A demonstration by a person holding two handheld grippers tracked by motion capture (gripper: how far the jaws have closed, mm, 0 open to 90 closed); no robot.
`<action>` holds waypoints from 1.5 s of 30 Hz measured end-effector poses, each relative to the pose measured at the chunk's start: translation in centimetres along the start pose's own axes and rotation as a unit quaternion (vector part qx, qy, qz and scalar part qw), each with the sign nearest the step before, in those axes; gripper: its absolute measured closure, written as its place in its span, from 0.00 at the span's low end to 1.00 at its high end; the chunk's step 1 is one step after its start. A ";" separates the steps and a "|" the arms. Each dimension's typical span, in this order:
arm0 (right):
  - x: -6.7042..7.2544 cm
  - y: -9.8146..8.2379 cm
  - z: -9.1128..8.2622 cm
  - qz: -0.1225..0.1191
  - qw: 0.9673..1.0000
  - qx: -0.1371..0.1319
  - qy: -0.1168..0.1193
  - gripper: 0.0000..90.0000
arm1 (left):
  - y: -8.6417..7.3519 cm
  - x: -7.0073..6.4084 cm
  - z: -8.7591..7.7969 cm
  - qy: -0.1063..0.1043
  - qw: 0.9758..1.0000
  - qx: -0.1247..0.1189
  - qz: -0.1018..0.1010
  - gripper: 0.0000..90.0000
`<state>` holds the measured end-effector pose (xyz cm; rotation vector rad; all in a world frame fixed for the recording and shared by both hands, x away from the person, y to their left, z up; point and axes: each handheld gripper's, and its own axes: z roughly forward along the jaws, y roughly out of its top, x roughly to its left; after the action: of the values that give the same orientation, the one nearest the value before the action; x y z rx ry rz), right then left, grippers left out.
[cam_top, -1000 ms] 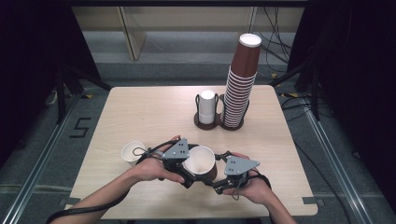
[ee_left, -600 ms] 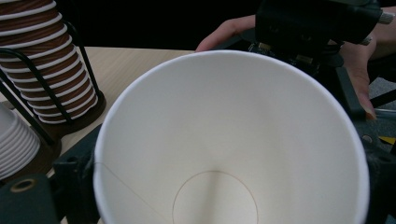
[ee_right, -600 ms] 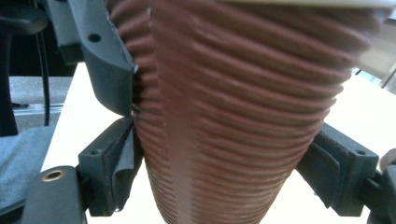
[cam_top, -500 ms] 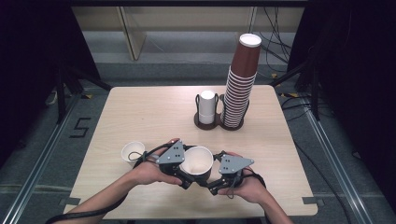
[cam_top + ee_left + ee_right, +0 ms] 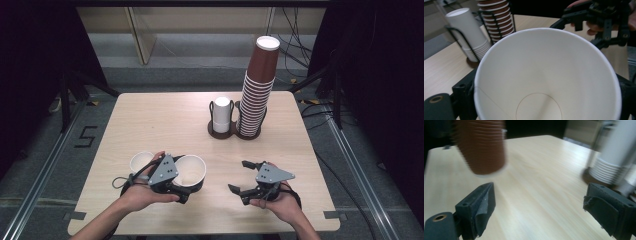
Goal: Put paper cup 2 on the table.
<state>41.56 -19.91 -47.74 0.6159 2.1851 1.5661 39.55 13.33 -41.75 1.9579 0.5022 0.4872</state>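
With your left gripper [image 5: 186, 186] clamped on the brown cup [image 5: 190, 172] near the table's [image 5: 165, 120] front edge and your right gripper [image 5: 241, 177] spread and empty after just opening, keep the cup upright and set it down gently.

The worktop [image 5: 165, 120] looks like pale wood laminate, smooth and matt, with a fine grain. The cup [image 5: 190, 172] held in the left tool [image 5: 186, 189] is paper, matt white inside with a thin seam line and a brown outer wall. The small white cup [image 5: 141, 161] at near left also looks like paper. The tall brown stack [image 5: 256, 95] and the short white stack [image 5: 222, 114] are ribbed paper cups in a thin black wire holder [image 5: 235, 131]. The right tool [image 5: 239, 176] is matt black plastic with a rough, rubbery pad lining.
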 end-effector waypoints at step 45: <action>-1.5 -1.1 -1.6 0.057 0.995 -0.002 -0.083 0.17 | -8.5 3.0 -12.9 0.160 0.981 0.061 -0.092 0.10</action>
<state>41.86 -22.29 -48.22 0.8525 2.0565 1.5156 33.96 27.85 -43.91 1.9325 0.9293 0.6700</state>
